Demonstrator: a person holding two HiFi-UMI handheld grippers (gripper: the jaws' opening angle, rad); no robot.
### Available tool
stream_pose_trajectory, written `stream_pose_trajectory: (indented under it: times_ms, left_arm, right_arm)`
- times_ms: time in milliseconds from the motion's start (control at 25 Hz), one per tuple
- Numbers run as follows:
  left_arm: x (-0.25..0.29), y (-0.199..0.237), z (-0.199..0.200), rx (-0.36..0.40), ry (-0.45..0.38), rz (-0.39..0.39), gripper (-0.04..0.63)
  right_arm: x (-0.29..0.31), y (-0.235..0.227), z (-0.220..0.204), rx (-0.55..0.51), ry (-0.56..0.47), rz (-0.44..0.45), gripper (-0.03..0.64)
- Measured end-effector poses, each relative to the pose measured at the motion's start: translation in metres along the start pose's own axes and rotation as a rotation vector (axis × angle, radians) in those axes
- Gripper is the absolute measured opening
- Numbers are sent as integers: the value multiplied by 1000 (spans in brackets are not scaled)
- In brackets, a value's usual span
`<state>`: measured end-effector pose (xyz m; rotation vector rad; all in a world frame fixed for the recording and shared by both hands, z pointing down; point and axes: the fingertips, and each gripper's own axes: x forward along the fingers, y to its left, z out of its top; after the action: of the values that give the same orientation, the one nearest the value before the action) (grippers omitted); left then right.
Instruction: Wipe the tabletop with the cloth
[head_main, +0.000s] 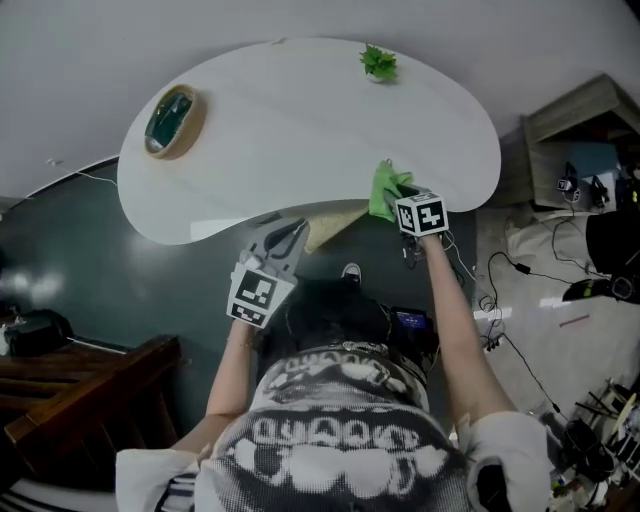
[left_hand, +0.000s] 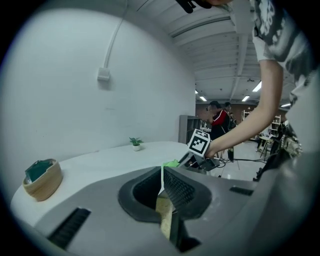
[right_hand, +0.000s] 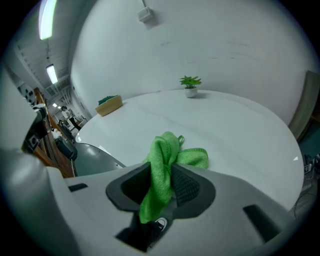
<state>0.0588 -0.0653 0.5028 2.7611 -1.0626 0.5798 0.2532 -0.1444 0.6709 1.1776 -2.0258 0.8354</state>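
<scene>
We hold the right gripper (right_hand: 161, 186) with its jaws pinching the green cloth (right_hand: 172, 152), whose bunched free end rests on the white tabletop (head_main: 300, 120) near its front right edge. Our left gripper (head_main: 286, 240) hovers at the table's near edge, jaws pressed almost together with nothing between them. Far across the top stand a small potted plant (head_main: 378, 62) and, to the left, a woven bowl (head_main: 172, 122).

Tail of cloth (right_hand: 163, 150) hidden between jaws (right hand-held gripper (right_hand: 162, 176)), basket (left_hand: 44, 186) contents unclear
</scene>
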Motion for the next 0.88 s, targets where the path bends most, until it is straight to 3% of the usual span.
stream_pose_trajectory:
  times_ms: [440,880]
  left_arm:
    - [50,-60,15,24,33,-32,14]
    - [47,-66,21,13,55,21,14]
  right_arm:
    - [-53,-105,-38,61,-27,-70,123]
    - [-61,-115,-41,90,-105,-57,122]
